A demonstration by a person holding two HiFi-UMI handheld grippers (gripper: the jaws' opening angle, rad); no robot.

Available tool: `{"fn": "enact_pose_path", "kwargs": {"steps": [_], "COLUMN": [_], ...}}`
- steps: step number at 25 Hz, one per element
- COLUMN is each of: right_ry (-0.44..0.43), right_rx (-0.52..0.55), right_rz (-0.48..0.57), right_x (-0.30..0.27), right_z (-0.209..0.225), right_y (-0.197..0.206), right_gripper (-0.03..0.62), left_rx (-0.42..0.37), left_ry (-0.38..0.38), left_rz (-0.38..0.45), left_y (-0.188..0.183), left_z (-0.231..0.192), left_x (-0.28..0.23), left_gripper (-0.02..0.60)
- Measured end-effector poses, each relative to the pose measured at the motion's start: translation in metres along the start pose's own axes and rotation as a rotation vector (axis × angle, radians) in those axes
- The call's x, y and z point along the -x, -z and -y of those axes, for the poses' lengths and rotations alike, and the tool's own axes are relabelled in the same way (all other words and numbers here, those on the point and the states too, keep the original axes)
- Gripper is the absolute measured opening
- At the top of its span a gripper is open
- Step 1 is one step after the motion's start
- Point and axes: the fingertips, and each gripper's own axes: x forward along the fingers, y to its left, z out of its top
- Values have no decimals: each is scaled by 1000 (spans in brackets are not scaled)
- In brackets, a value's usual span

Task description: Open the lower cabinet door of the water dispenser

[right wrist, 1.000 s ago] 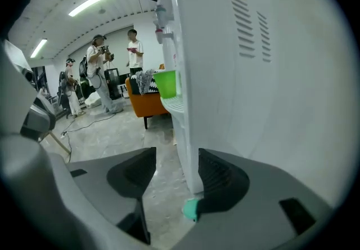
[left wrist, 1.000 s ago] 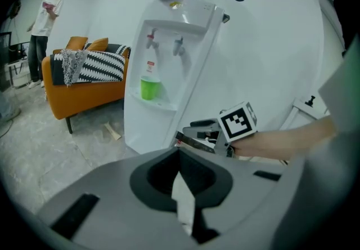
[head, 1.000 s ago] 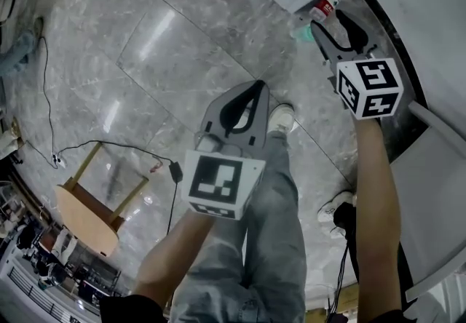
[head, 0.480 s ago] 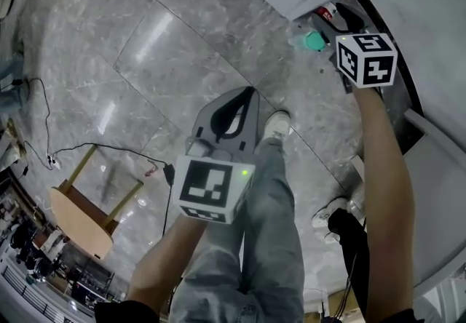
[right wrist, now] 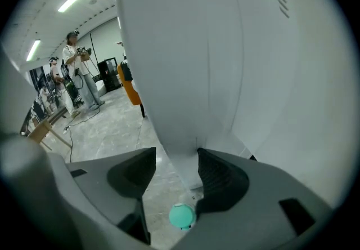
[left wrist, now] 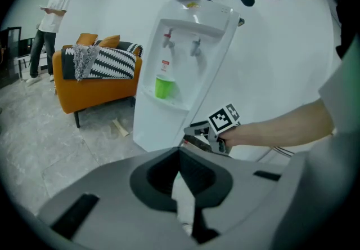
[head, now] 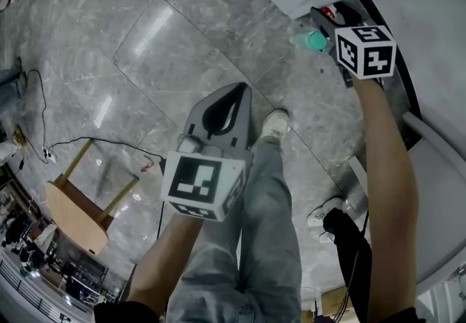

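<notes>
Right hand-held gripper astride water dispenser edge, possibly door.

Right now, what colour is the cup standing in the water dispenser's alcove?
Bright green. The cup shows best in the left gripper view, on the white water dispenser.

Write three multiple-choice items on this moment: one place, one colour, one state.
1. Where is the green cup?
A. on the dispenser tray
B. on the floor
C. on a stool

2. What colour is the sofa?
A. grey
B. orange
C. blue

3. How do the left gripper jaws stand?
A. wide apart
B. shut on the cup
C. together, holding nothing

Answers:
1. A, the cup stands in the dispenser's recess, on its tray.
2. B, its seat and cushions are orange.
3. C, the tips meet and nothing is clamped between them.
</notes>
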Motion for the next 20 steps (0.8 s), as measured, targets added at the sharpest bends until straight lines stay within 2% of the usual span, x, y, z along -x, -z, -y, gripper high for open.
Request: {"fn": "enact_pose_path", "kwargs": {"steps": [2, 7, 13, 17, 20], "right_ry": [14, 40, 48, 51, 28], "right_rx": [-12, -38, 19, 7, 41], "right_rz": [-2, -15, -60, -66, -77], "right_x": [-1, -1, 1, 1, 3], "right_z": [4, 4, 3, 1, -7], "right_y": [-1, -1, 1, 0, 4], "right_gripper": [197, 189, 169, 169, 162], "left_rx": [8, 9, 19, 24, 46], "left_ry": [3, 14, 34, 52, 52], "left_rz": [2, 4, 10, 11, 11], "left_y": [0, 1, 3, 6, 6], "left_z": [-1, -2, 1, 3, 6], "left_x": [1, 3, 12, 16, 18], "left_gripper": [11, 11, 11, 11, 11]}}
